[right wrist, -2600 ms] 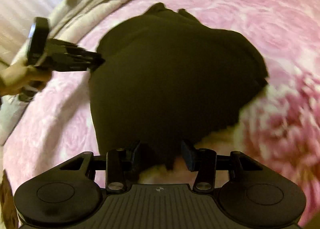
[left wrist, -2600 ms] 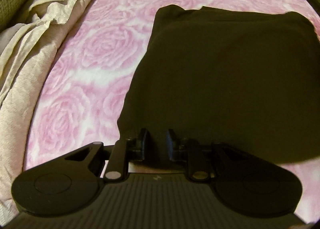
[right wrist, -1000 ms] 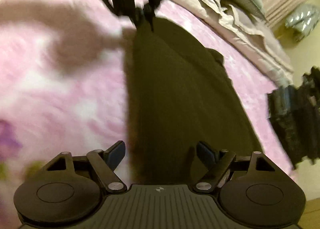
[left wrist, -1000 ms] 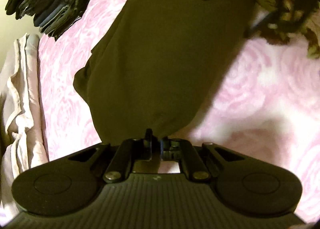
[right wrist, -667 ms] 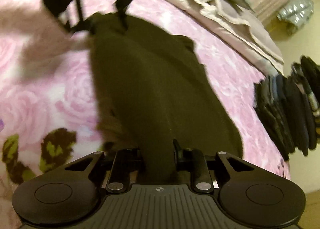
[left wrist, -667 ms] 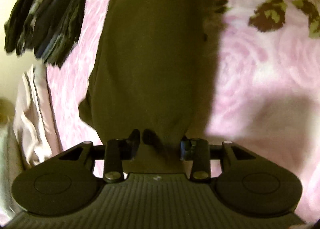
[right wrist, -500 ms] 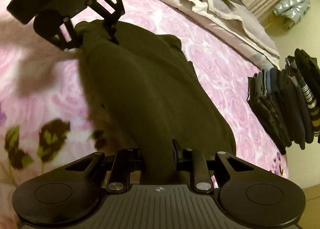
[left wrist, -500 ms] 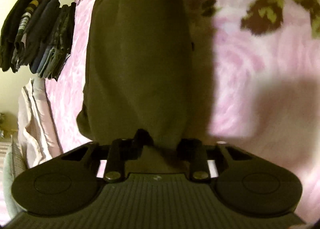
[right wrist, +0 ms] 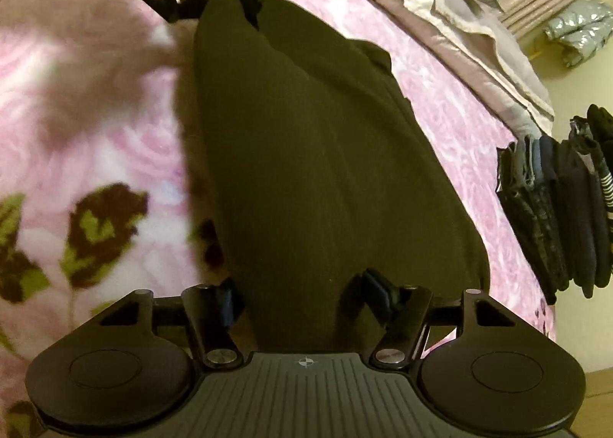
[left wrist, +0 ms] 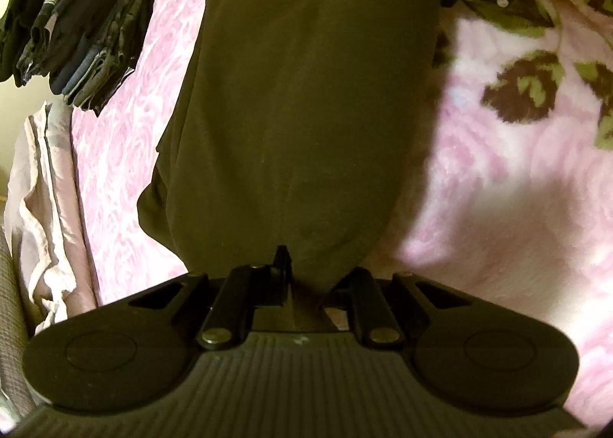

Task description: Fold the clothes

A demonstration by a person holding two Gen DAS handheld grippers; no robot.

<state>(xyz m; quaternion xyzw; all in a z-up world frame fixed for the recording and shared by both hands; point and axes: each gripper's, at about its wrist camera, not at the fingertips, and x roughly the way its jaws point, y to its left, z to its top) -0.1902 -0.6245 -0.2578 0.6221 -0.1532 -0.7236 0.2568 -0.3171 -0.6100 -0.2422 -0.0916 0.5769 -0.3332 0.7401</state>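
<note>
Left wrist view shows you the dark garment [left wrist: 299, 112] filling mid-frame over the pink bedspread [left wrist: 498, 189], soft and limp, each end pinched in your left tool [left wrist: 306, 281] and right tool [right wrist: 302, 296], so hold by corners.

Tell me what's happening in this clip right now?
A person is folding a dark garment on a bed with a pink floral blanket, using a handheld gripper in each hand. The left gripper and right gripper each have one end of the garment between their fingers, so it stretches between them. Whether the fingers actually clamp the cloth is not clear. A stack of folded clothes sits further along the bed.
</note>
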